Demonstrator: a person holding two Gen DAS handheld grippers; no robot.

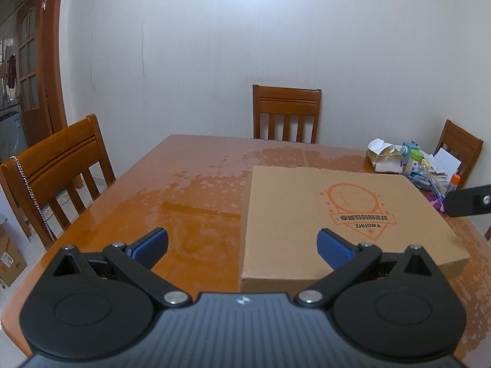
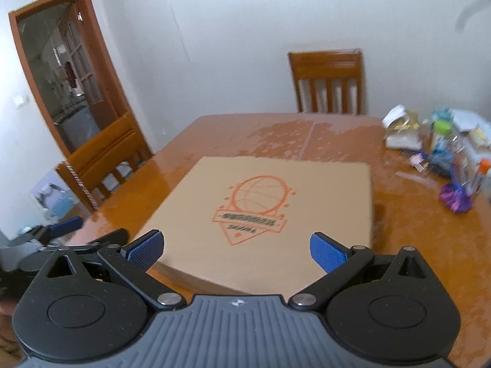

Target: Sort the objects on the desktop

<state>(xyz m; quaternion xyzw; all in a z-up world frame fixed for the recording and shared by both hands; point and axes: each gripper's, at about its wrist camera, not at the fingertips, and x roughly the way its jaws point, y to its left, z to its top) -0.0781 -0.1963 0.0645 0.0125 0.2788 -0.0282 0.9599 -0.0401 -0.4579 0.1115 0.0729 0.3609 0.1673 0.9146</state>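
Both grippers, left (image 1: 242, 247) and right (image 2: 236, 250), spread wide and empty, flat box (image 2: 264, 211) on table (image 1: 184, 202), clutter (image 2: 454, 156) far right

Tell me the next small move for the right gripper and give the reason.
Probably ease the right gripper forward and to its right, toward the clutter pile at the table's far right corner. Its jaws stand wide open and empty above the closed cardboard box, and the loose items to sort all lie beyond the box's right edge.
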